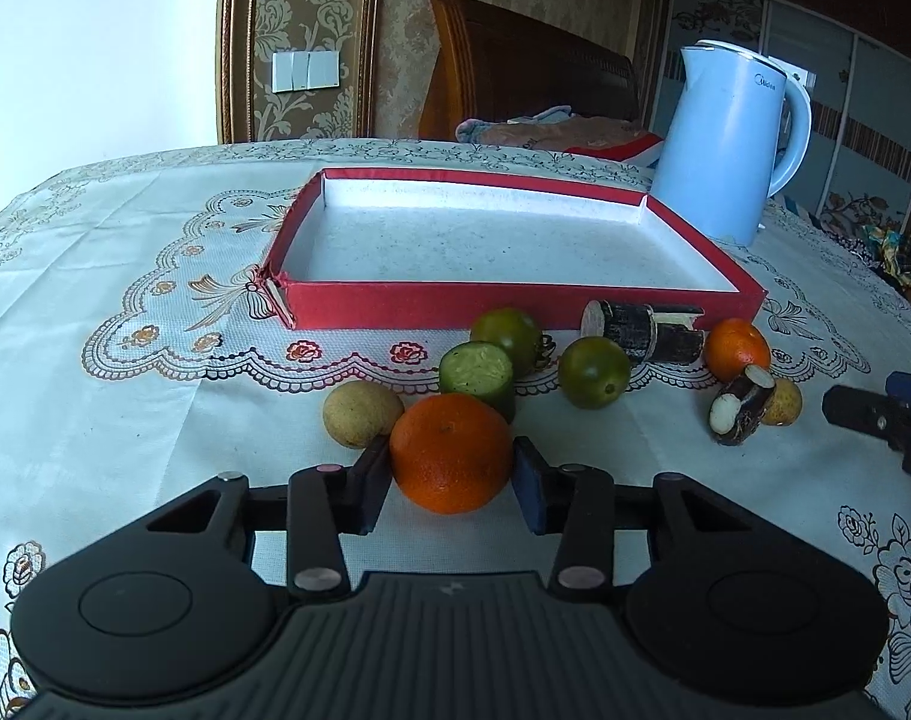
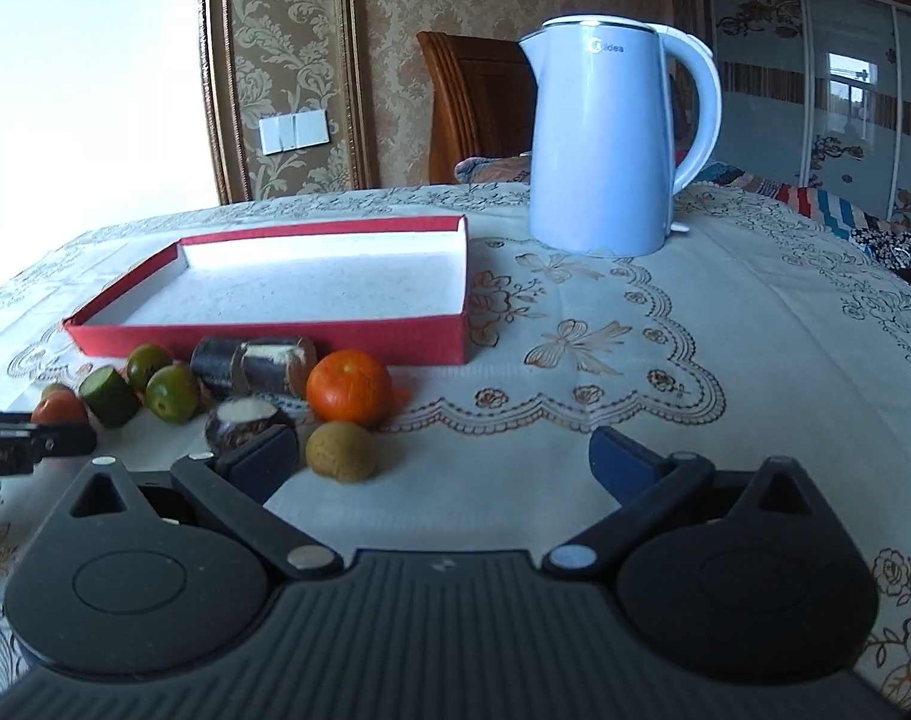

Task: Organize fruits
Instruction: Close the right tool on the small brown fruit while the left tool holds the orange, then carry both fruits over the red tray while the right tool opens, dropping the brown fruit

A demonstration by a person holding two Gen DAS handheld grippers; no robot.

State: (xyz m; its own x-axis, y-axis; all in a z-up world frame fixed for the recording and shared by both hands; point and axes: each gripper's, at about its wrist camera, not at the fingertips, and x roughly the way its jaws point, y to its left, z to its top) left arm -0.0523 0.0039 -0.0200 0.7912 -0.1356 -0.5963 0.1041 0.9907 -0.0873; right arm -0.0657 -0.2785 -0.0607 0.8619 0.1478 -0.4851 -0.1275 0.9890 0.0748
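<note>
My left gripper [image 1: 452, 480] is shut on an orange tangerine [image 1: 450, 453] that rests on the tablecloth. Behind it lie a brown longan [image 1: 362, 414], a green cucumber piece [image 1: 478, 373], two green citrus fruits [image 1: 593, 372], dark sugarcane pieces [image 1: 641, 327] and a second tangerine [image 1: 736, 349]. An empty red tray [image 1: 515, 303] with a white floor stands behind the fruit. My right gripper [image 2: 443, 459] is open and empty, with a longan [image 2: 341, 451], a sugarcane piece [image 2: 242, 417] and a tangerine [image 2: 348, 387] just ahead to its left.
A light blue electric kettle [image 1: 728, 144] stands at the back right of the tray, also in the right wrist view [image 2: 605, 144]. A floral white tablecloth [image 2: 725, 330] covers the table. A wooden chair [image 1: 515, 66] stands behind the far edge.
</note>
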